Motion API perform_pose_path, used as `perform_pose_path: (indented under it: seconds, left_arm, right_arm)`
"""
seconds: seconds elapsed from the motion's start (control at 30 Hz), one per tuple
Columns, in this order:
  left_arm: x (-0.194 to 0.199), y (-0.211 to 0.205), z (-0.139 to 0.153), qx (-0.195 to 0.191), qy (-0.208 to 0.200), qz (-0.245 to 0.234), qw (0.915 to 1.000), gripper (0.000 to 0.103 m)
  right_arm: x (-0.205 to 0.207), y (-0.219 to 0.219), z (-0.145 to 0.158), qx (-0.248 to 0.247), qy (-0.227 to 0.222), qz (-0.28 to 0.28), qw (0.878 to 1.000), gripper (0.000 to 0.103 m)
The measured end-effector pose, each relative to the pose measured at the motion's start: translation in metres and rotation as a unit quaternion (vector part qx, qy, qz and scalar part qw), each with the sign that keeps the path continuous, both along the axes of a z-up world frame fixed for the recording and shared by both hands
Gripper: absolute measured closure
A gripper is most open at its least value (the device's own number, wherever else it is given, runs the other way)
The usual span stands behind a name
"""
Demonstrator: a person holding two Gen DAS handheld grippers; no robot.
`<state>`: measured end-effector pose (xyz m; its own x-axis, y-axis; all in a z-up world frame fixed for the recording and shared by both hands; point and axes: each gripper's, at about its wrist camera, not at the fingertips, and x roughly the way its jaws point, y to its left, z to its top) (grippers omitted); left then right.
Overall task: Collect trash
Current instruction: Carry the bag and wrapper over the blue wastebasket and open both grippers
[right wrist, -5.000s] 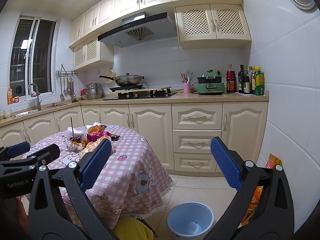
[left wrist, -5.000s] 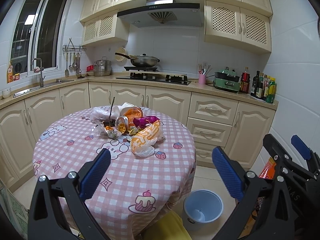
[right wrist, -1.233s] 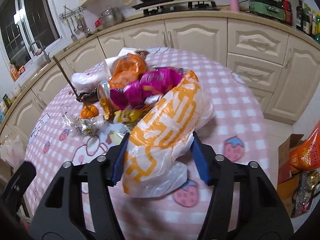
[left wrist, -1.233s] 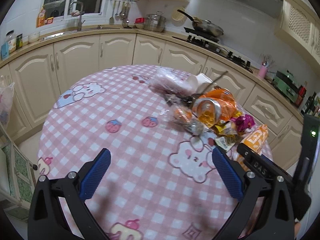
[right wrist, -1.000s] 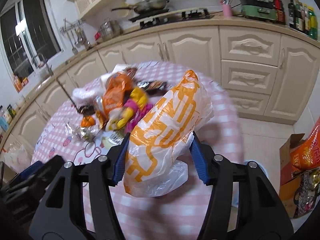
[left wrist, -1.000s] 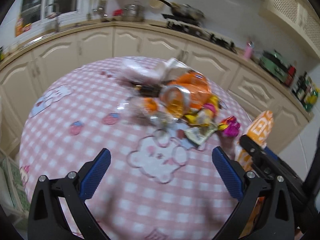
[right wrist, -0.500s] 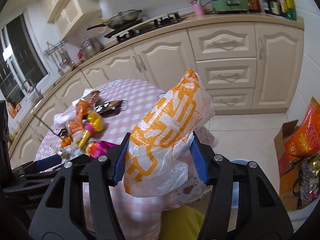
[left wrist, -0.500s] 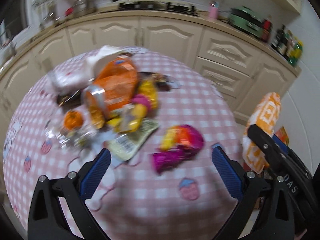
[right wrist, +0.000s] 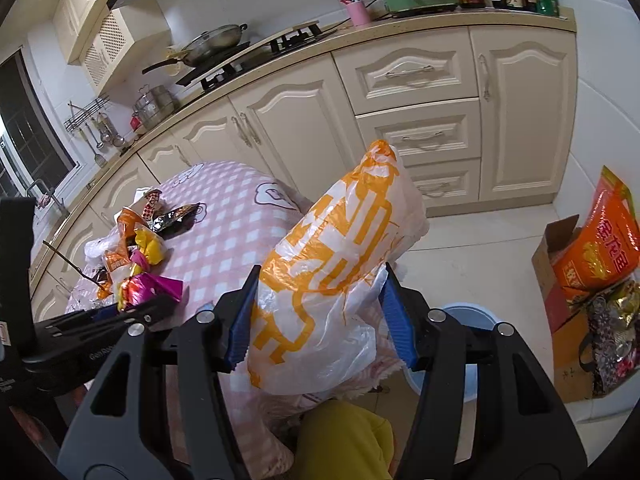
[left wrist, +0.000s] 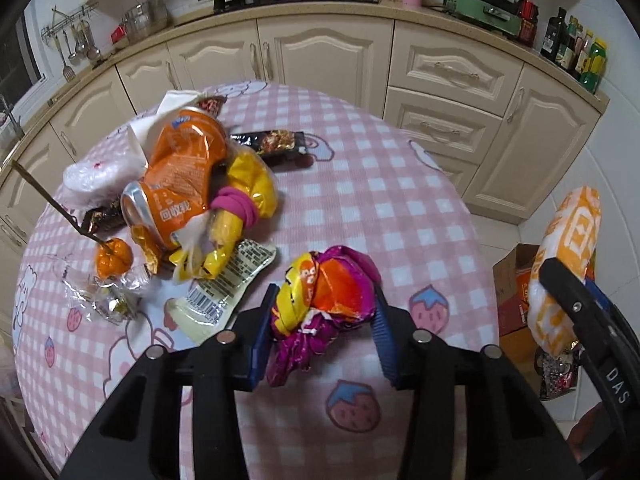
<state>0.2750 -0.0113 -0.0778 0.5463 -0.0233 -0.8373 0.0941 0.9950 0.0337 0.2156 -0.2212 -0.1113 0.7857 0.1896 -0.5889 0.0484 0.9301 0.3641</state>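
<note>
My left gripper (left wrist: 322, 328) is shut on a crumpled purple, orange and yellow wrapper (left wrist: 324, 304) at the near right part of the pink checked table (left wrist: 360, 184). A pile of trash lies at the table's left: an orange snack bag (left wrist: 180, 176), yellow wrappers (left wrist: 240, 208), a black packet (left wrist: 280, 142), a clear labelled packet (left wrist: 224, 284). My right gripper (right wrist: 320, 320) is shut on an orange-and-white plastic bag (right wrist: 336, 268), held off the table's right side above the floor. The bag also shows in the left wrist view (left wrist: 564, 264).
A pale blue bin (right wrist: 468, 320) stands on the floor below the right gripper, mostly hidden by it. A cardboard box with orange packets (right wrist: 592, 268) sits by the wall at right. A skewer with an orange fruit (left wrist: 112, 260) lies at the table's left. Cabinets (left wrist: 440, 80) line the back.
The left gripper has closed on the purple wrapper, which lay loose between its open fingers half a second ago. The right gripper has carried the plastic bag further off the table.
</note>
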Motion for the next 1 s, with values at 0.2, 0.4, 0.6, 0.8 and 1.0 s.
perform_pose_path:
  seconds: [0.2,0.4,0.6,0.8,1.0]
  left_arm:
    - [-0.023,-0.028,0.018,-0.023,-0.018,-0.043,0.9986,0.060]
    - [-0.045,-0.074,0.025,-0.042,-0.028,-0.100,0.9937,0.060]
    - [-0.059,-0.132,0.019,-0.047,-0.019,-0.160,0.9858,0.060]
    - [-0.068,-0.180,0.006,-0.050,0.000,-0.201,0.9783,0.059]
    - [-0.069,-0.216,-0.012,-0.046,0.016,-0.226,0.9729,0.059]
  right_arm:
    - [-0.016,-0.016,0.005,-0.001,-0.005,-0.015,1.000,0.047]
    - [-0.039,-0.049,0.009,0.002,-0.014,-0.055,0.998,0.047]
    - [-0.061,-0.092,0.005,0.003,-0.004,-0.107,0.994,0.047]
    - [-0.086,-0.135,-0.005,0.001,0.010,-0.156,0.988,0.046]
    - [-0.099,-0.166,-0.020,0.004,0.034,-0.188,0.982,0.046]
